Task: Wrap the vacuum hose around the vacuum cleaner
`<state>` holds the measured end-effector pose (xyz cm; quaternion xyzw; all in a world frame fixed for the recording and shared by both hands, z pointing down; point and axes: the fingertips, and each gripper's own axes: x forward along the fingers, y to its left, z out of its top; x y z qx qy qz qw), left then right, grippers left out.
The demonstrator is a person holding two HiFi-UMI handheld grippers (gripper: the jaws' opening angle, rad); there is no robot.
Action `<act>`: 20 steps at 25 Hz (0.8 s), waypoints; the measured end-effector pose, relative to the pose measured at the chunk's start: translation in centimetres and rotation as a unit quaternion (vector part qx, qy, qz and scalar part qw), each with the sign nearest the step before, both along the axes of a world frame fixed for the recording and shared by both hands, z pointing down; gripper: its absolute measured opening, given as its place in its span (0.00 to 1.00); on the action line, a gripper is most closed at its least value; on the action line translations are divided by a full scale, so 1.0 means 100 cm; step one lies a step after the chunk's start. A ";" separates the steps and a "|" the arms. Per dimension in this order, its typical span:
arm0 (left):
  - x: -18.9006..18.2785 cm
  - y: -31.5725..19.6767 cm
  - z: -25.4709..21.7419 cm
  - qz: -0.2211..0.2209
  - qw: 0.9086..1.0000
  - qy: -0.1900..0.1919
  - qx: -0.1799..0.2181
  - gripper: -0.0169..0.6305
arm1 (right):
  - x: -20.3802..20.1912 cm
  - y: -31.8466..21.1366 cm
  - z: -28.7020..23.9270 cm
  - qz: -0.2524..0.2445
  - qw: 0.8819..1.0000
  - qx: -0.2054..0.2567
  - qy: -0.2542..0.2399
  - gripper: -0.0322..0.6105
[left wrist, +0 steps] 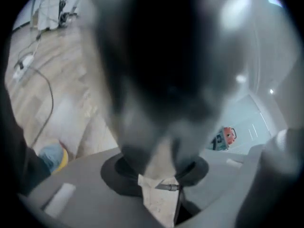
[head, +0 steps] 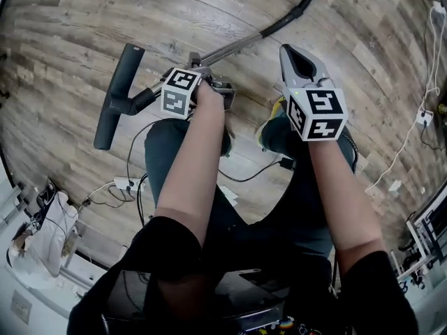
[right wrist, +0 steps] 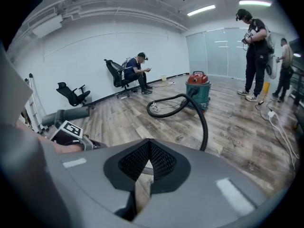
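**Position of parts**

- The vacuum cleaner [right wrist: 198, 87], red lid over a teal drum, stands upright on the wooden floor [head: 63, 19]. It is well apart from the person and straight ahead of the right gripper [right wrist: 148, 150].
- The vacuum hose [right wrist: 203, 122] leaves the drum, lies in one loose loop on the floor beside it, then runs toward the person. No turn of hose lies round the drum.
- In the head view the hose joins the metal wand [head: 234, 46]. The long axis of the wand runs from the upper right down to the floor head [head: 117, 96] at the lower left.

**Gripper state**

- The left gripper [left wrist: 159, 175] sits on the wand just beside the floor head. A dark, blurred mass fills its view directly over the pads. The jaws read as clamped on the wand, but the blur makes this a judgement.
- The right gripper hangs above the floor to the right of the wand. Its pads meet at the tip and nothing lies between them.

**Relation governing the next move**

- The drum lies forward of both grippers, and the slack hose lies between them and the drum.
- The right gripper is empty and nearer the hose run, so it probably has to open before taking the hose.
- The wand end is probably carried toward the drum along the line of the hose.
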<state>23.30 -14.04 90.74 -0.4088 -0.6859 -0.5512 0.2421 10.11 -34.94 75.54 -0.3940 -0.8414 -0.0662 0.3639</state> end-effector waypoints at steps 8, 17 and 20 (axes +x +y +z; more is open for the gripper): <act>0.057 0.080 -0.292 0.107 0.978 0.013 -0.180 0.27 | 0.072 0.043 -0.218 -0.047 0.999 -0.019 0.004 0.09; 0.078 0.134 -0.546 0.233 0.916 -0.037 -0.323 0.27 | 0.144 0.135 -0.399 -0.117 0.991 -0.061 -0.035 0.09; 0.079 0.159 -0.601 0.271 0.890 -0.056 -0.363 0.27 | 0.156 0.158 -0.431 -0.109 0.990 -0.074 -0.049 0.09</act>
